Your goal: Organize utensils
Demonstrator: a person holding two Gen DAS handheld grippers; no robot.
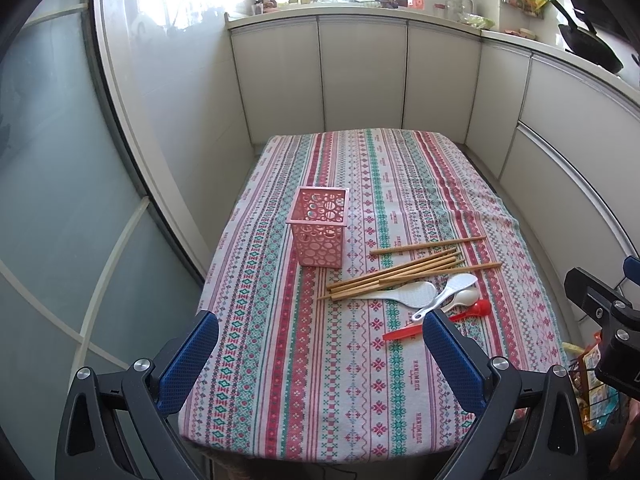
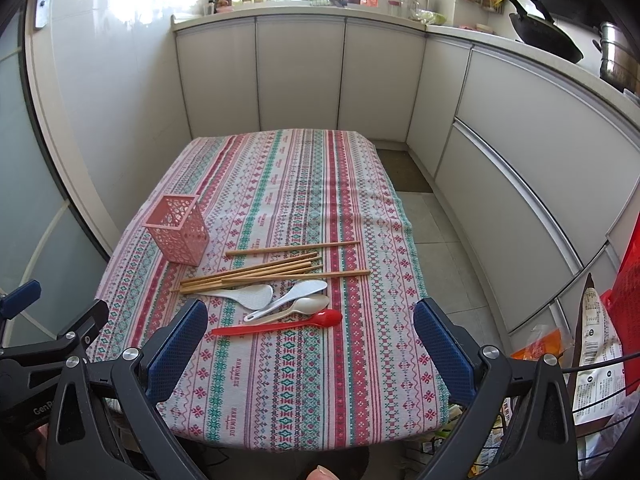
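A pink perforated utensil holder (image 1: 320, 232) (image 2: 178, 229) stands upright and empty on the patterned tablecloth (image 1: 352, 380) (image 2: 296, 380). To its right lie several wooden chopsticks (image 1: 400, 274) (image 2: 256, 270), white rice paddles (image 1: 404, 294) (image 2: 248, 294), a white spoon (image 2: 306, 306) and a red spoon (image 1: 466, 314) (image 2: 280, 324). My left gripper (image 1: 320, 354) hovers open above the table's near edge, nothing between its fingers. My right gripper (image 2: 310, 340) is open too, just short of the red spoon. The right gripper's body shows at the left wrist view's right edge.
White kitchen cabinets (image 2: 300, 72) wrap around the far and right sides, with a sink and a wok (image 2: 548, 36) on the counter. A frosted glass door (image 1: 52, 200) is at the left. Bags and a wire basket (image 2: 592, 360) sit on the floor at the right.
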